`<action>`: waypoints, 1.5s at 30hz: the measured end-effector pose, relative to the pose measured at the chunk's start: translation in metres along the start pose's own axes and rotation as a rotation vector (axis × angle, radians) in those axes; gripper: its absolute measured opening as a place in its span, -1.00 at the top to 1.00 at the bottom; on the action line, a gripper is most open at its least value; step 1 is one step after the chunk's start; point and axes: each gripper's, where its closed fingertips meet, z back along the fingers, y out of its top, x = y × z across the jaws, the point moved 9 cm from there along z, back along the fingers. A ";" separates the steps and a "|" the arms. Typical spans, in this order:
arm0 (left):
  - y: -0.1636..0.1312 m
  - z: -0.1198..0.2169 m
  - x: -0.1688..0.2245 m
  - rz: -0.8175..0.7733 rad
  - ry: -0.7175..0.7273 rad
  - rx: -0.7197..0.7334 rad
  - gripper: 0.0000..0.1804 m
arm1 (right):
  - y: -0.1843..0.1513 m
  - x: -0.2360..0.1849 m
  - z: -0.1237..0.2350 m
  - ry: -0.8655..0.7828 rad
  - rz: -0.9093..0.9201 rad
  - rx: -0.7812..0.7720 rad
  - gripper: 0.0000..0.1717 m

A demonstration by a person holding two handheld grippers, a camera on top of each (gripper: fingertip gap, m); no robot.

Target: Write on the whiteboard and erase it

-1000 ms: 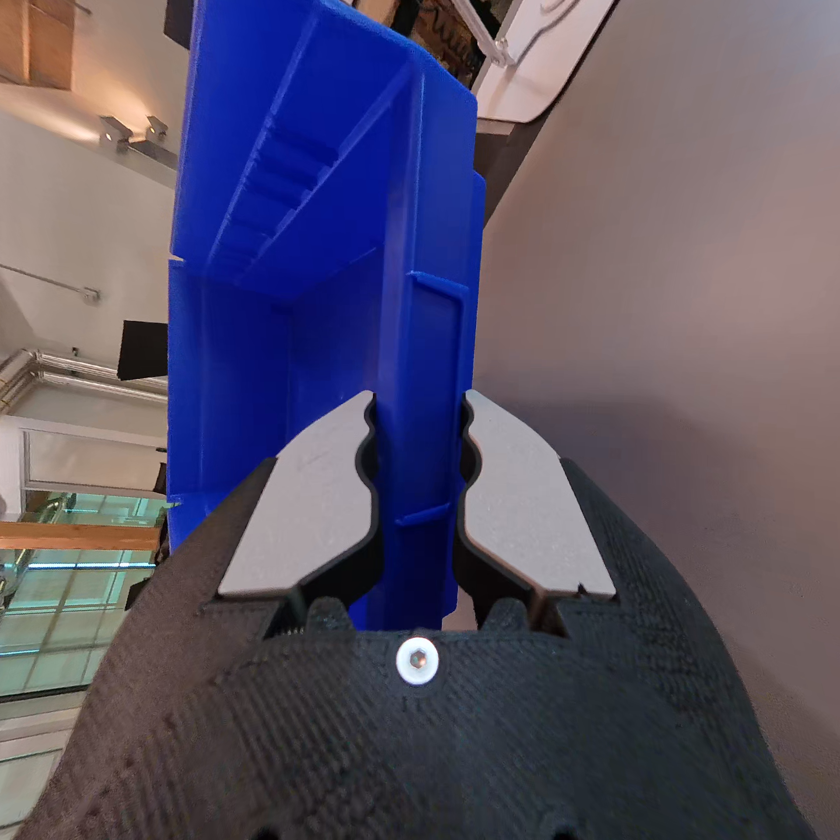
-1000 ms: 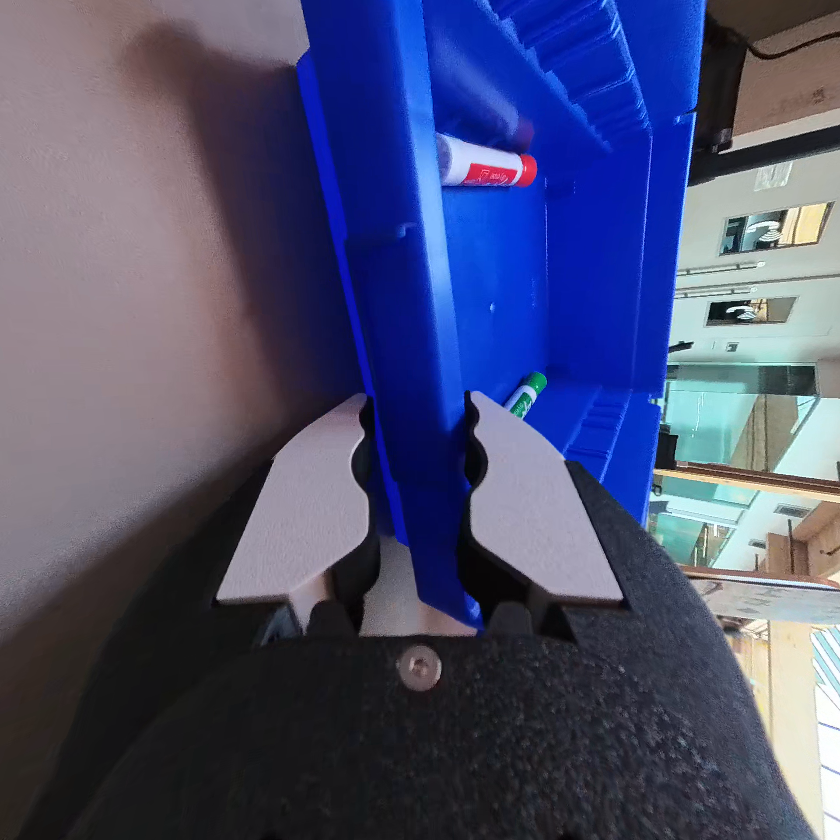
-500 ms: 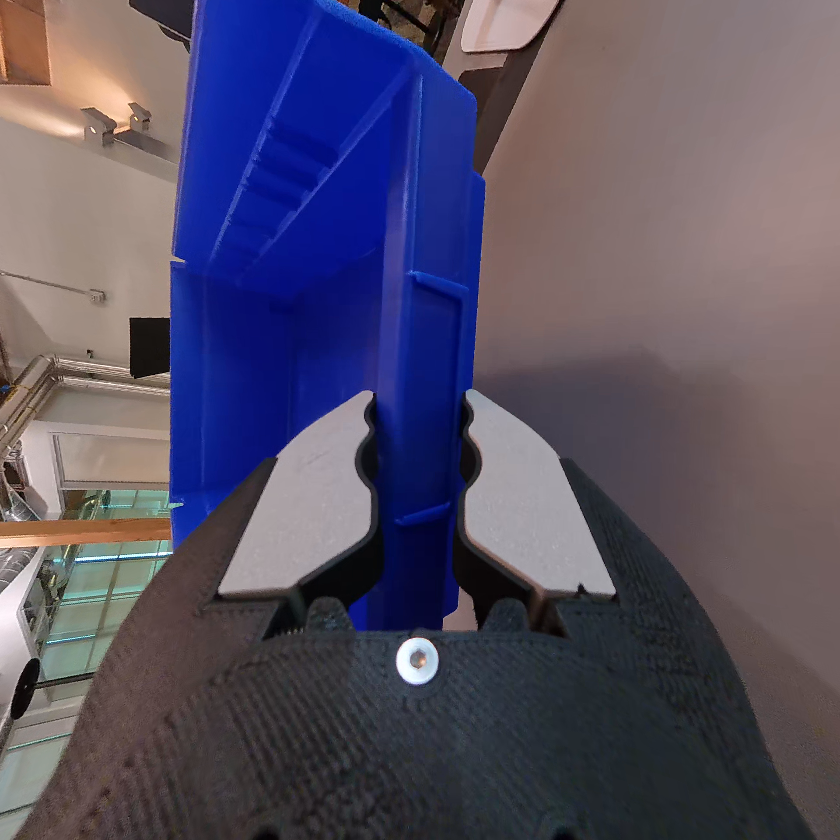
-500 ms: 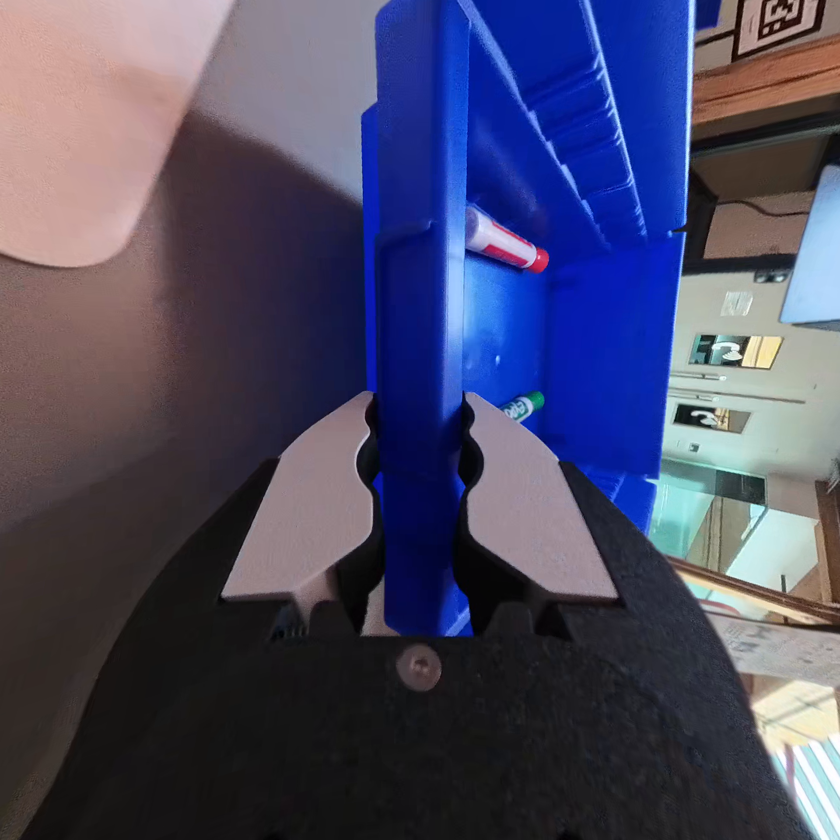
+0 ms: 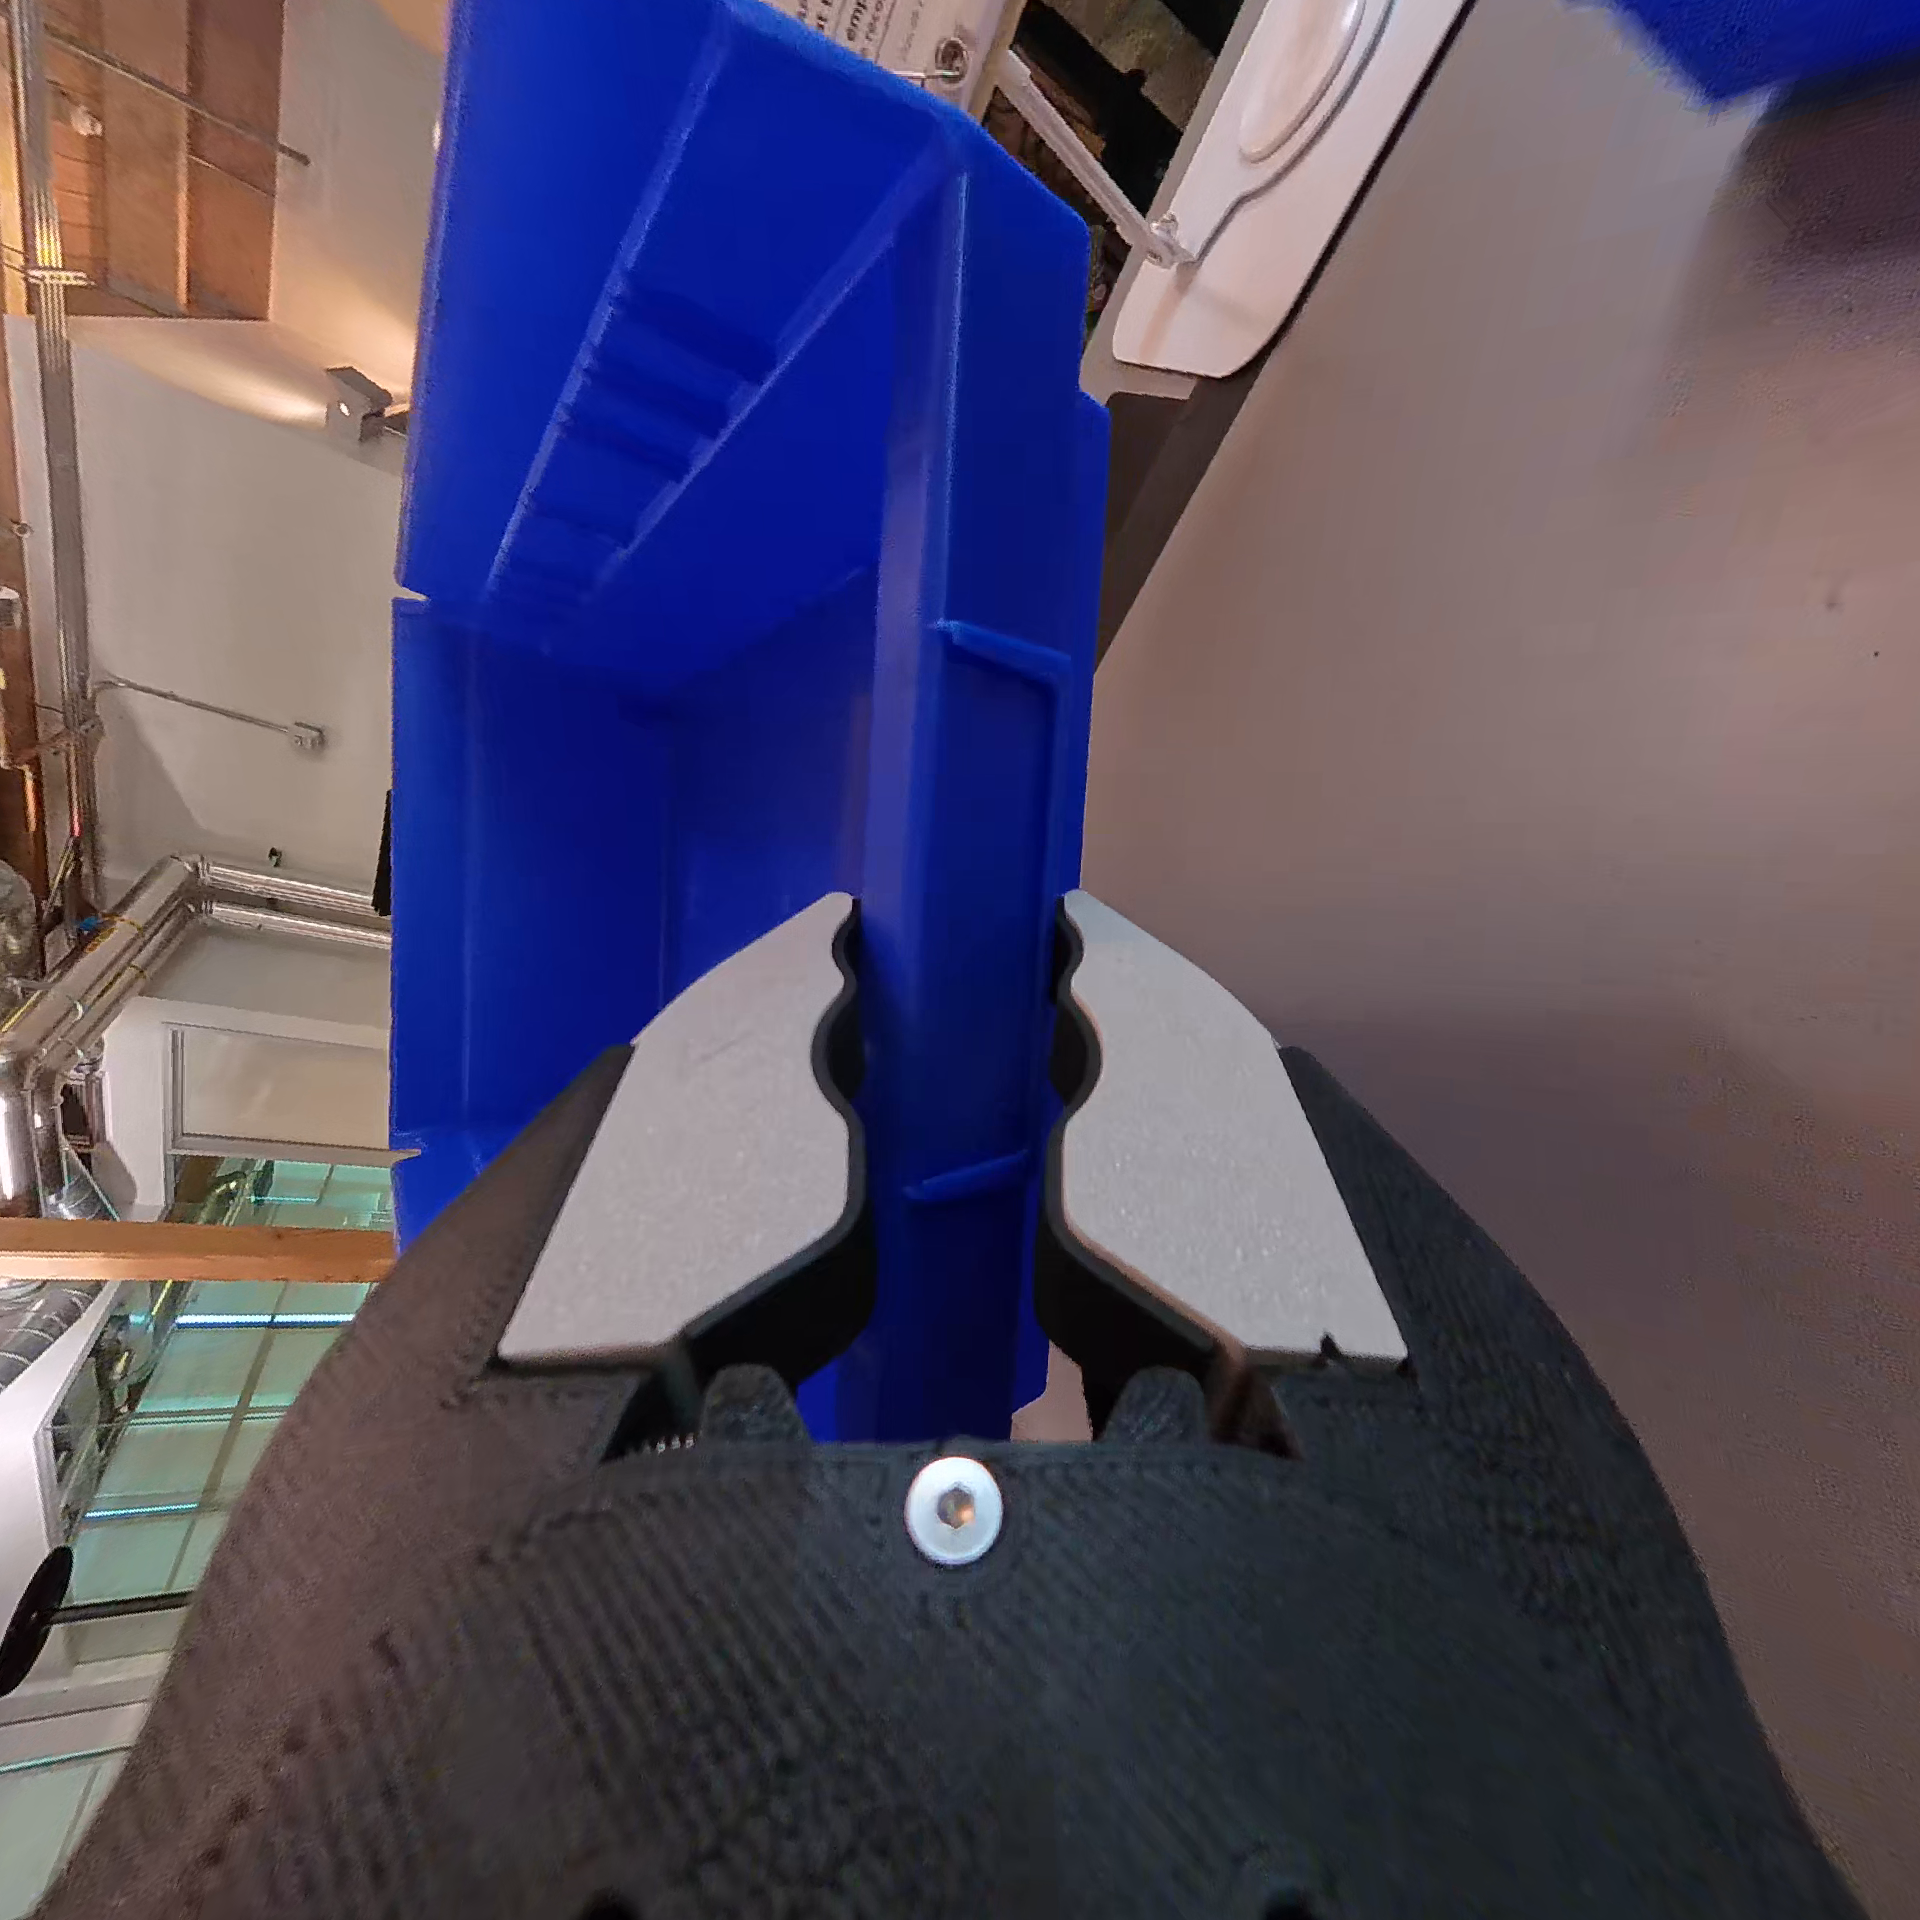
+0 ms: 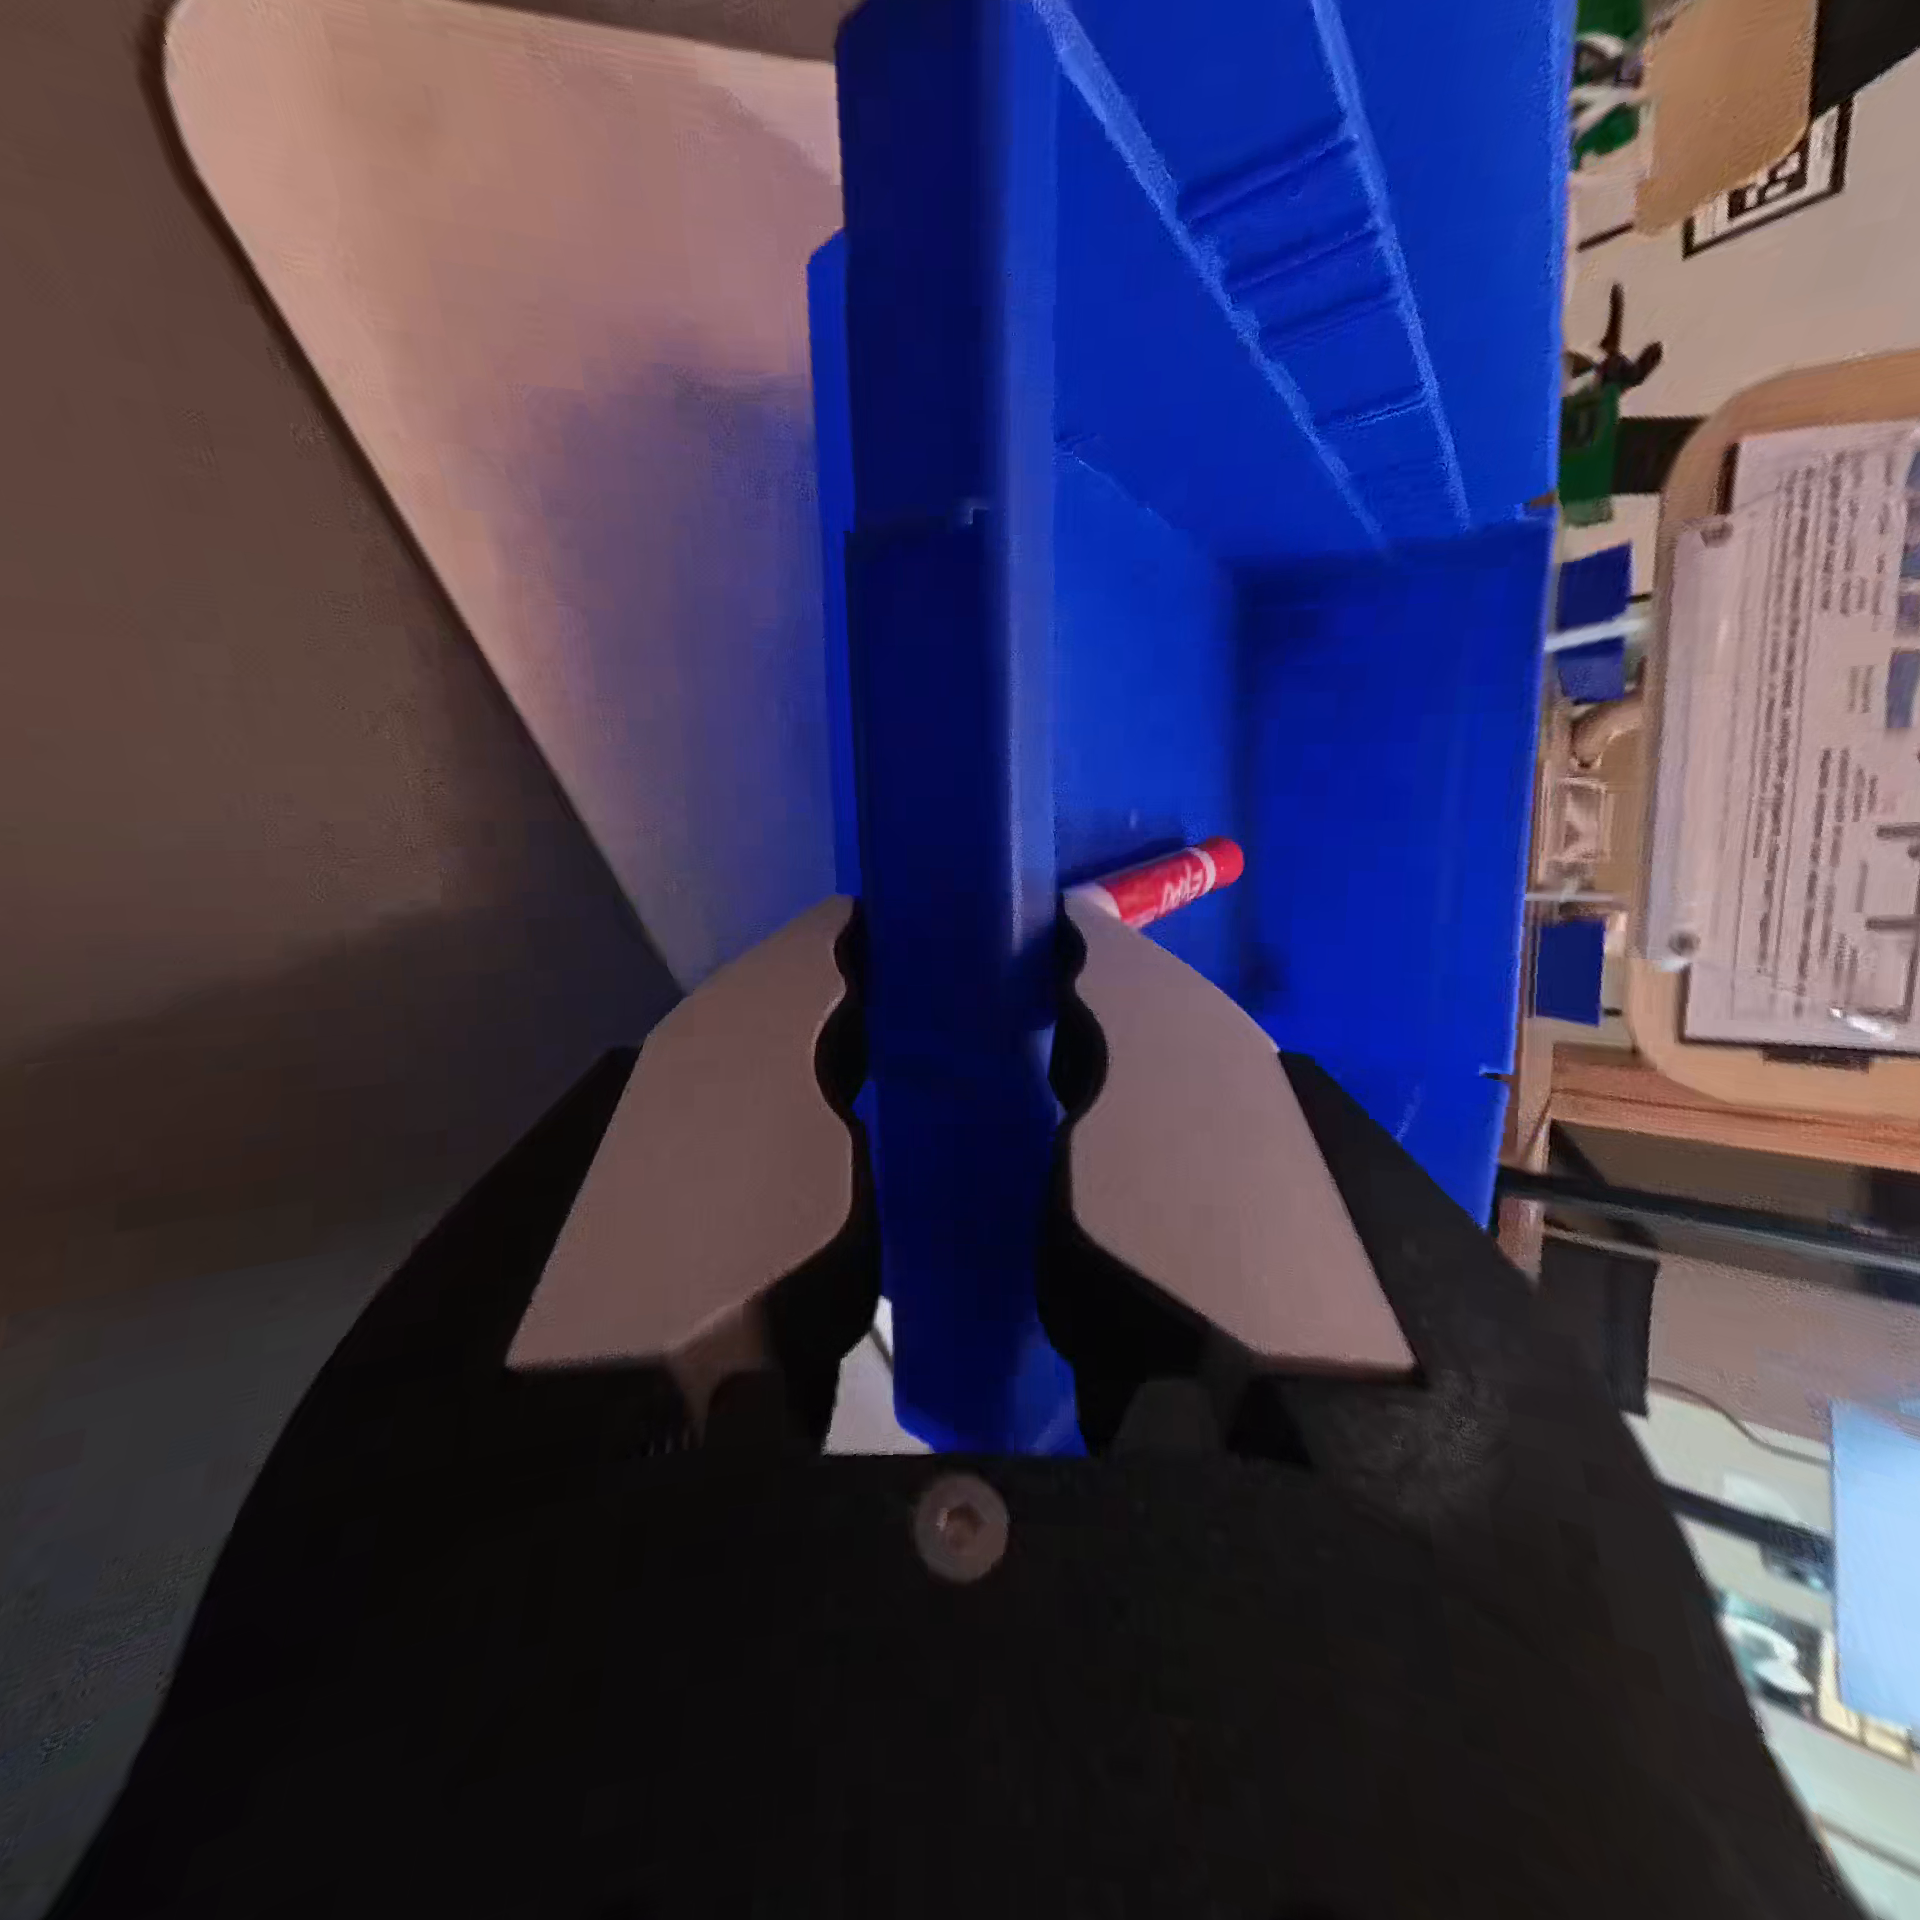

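Observation:
My left gripper [image 5: 956, 920] is shut on the side wall of a blue plastic bin [image 5: 644, 727], with both pads pressed against the rim. No contents show inside this bin. My right gripper [image 6: 956, 920] is shut on the wall of a blue bin [image 6: 1351, 779] in the same way. A red marker [image 6: 1174, 883] lies inside that bin, just past the right fingertip. A white whiteboard [image 6: 499, 312] with rounded corners lies on the table beyond the right bin. It also shows far off in the left wrist view [image 5: 1236, 177].
A grey-brown table top [image 5: 1507, 831] fills the right of the left wrist view and the left of the right wrist view [image 6: 208, 727]. A blurred blue shape [image 5: 1787, 42] sits at the top right corner. A board with papers [image 6: 1787, 727] stands at the right. Tip to tip, the grippers are about 40 centimeters apart.
The right gripper tightened on its bin and swung it. The whiteboard came into view, the red marker slid down toward the fingertip, and the green marker dropped out of sight. The left grasp is unchanged.

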 end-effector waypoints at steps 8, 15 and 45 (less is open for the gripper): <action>0.002 0.016 -0.011 0.039 0.016 0.023 0.63 | 0.068 0.042 -0.116 -0.082 0.185 0.228 0.61; 0.006 0.023 -0.014 0.038 0.015 0.036 0.62 | 0.114 0.066 -0.171 -0.010 0.174 0.482 0.75; 0.193 0.026 0.089 -0.349 -0.269 0.286 0.63 | 0.043 0.109 -0.028 -0.451 0.175 -0.042 0.59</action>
